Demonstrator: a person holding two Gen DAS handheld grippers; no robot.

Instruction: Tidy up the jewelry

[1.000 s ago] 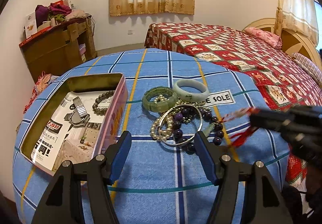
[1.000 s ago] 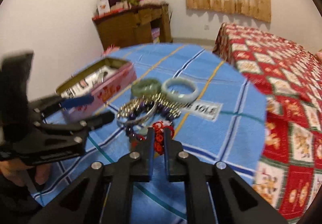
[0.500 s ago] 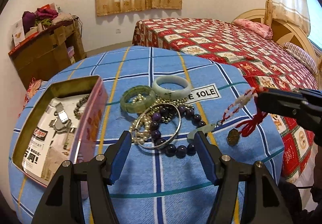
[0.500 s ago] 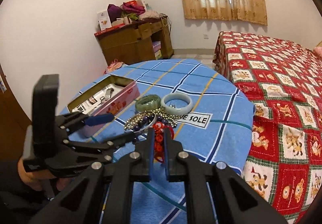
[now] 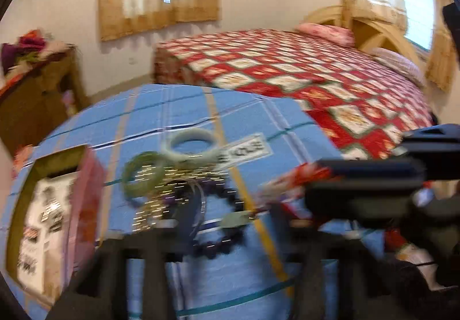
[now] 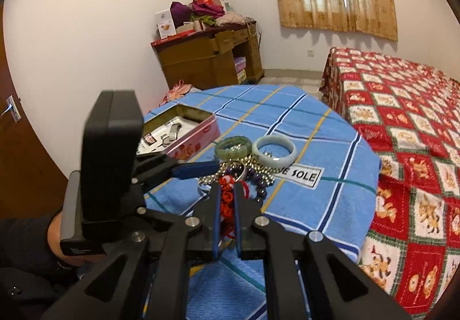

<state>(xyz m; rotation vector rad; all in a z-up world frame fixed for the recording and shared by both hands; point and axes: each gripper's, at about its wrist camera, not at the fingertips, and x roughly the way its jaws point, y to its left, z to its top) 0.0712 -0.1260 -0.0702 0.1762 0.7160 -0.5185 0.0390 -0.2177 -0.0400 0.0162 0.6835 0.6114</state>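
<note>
My right gripper [image 6: 227,186] is shut on a red beaded necklace [image 6: 227,199] and holds it above the jewelry pile. That pile holds a green bangle [image 6: 233,147], a pale jade bangle [image 6: 274,150], a dark purple bead bracelet [image 6: 260,185] and a pearl strand [image 6: 253,162]. My left gripper [image 5: 234,213] is closing over the pile's near edge in a blurred view. The necklace's green pendant [image 5: 235,219] and part of the purple bracelet [image 5: 227,236] lie between its fingers, with no pad seen pressing. The open pink tin [image 6: 198,136] stands left of the pile.
A round table under a blue checked cloth [image 6: 316,205] carries everything, with a "SOLE" label [image 6: 299,175] by the pile. A red quilted bed [image 6: 402,119] lies close on the right. A wooden dresser [image 6: 207,58] stands by the far wall. A person's hand [image 6: 54,233] holds the left gripper.
The left gripper has swung right along the pile and its jaws have narrowed. The right gripper with the red necklace now looms close by the left gripper's right finger. The right gripper stayed put.
</note>
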